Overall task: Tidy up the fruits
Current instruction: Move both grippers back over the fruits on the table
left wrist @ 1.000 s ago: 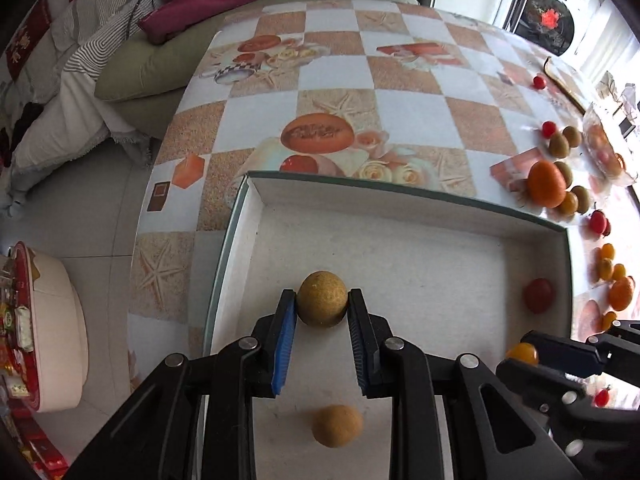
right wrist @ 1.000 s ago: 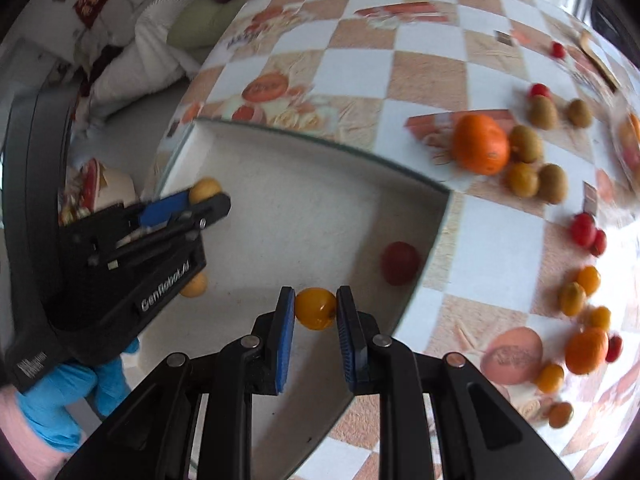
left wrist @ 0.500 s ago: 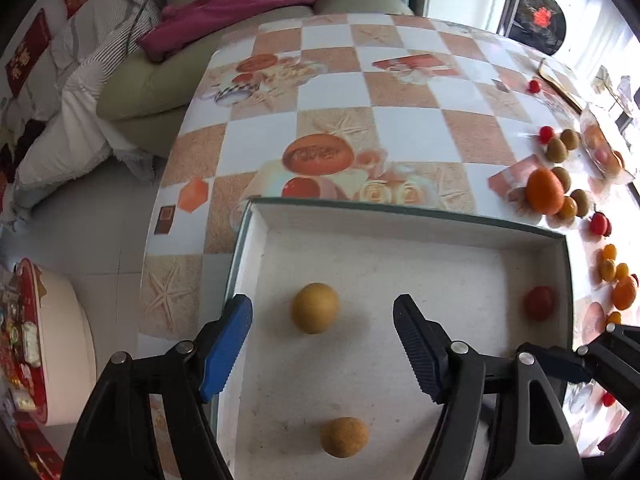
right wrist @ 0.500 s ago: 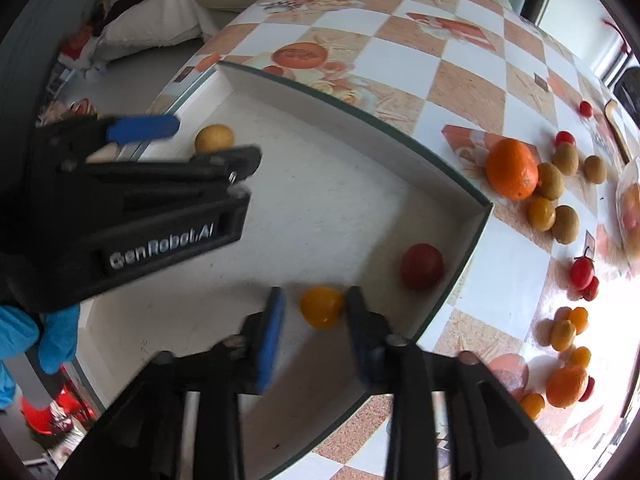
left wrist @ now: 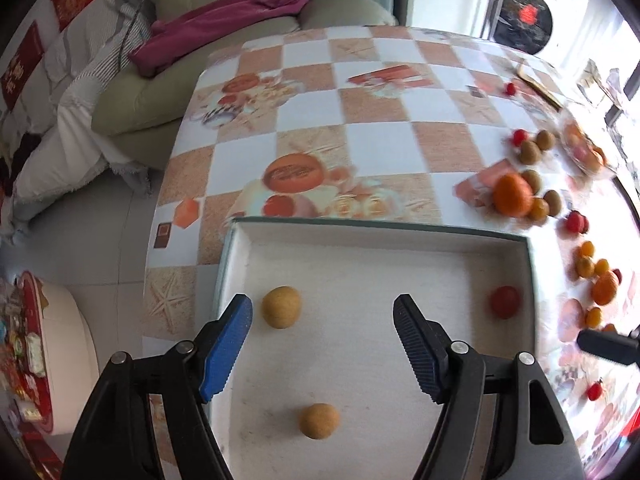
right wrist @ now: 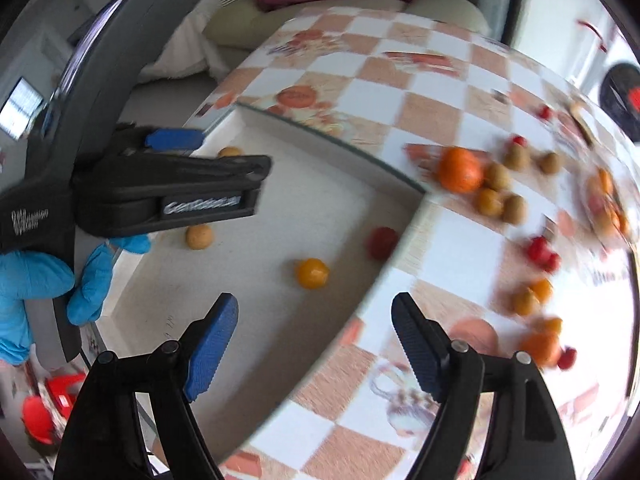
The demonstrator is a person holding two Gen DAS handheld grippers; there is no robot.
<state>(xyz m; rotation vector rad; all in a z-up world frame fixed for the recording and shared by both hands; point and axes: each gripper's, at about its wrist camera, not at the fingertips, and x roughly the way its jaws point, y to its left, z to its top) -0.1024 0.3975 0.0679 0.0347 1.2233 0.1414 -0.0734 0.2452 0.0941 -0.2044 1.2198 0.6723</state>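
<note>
1. Left tool (left wrist: 322,322) poised over white tray (left wrist: 384,236), fingers spread wide, gripping nothing; seen from the side in the right wrist view (right wrist: 224,152), held by blue-gloved hand (right wrist: 36,280).
2. Right tool (right wrist: 314,330) raised above the tray's near-right edge, fingers likewise spread wide and empty.
3. Four fruits inside the tray: two tan round fruits, one red fruit (left wrist: 505,301), one yellow-orange fruit (right wrist: 312,273).
4. Farther tan fruit (left wrist: 281,306) just ahead of the left tool's blue left pad, not touching; nearer tan fruit (left wrist: 319,421) below and between the two fingers, closer to the camera.
5. Yellow-orange fruit on the tray floor just ahead of the right tool's gap, apart from both pads; red fruit a little beyond it, near the tray's right wall.
6. On the checkered counter (left wrist: 376,144) right of the tray: big orange (left wrist: 512,195) ringed by small brown-green fruits, plus small red and orange fruits scattered nearby; blur prevents an exact count.
</note>
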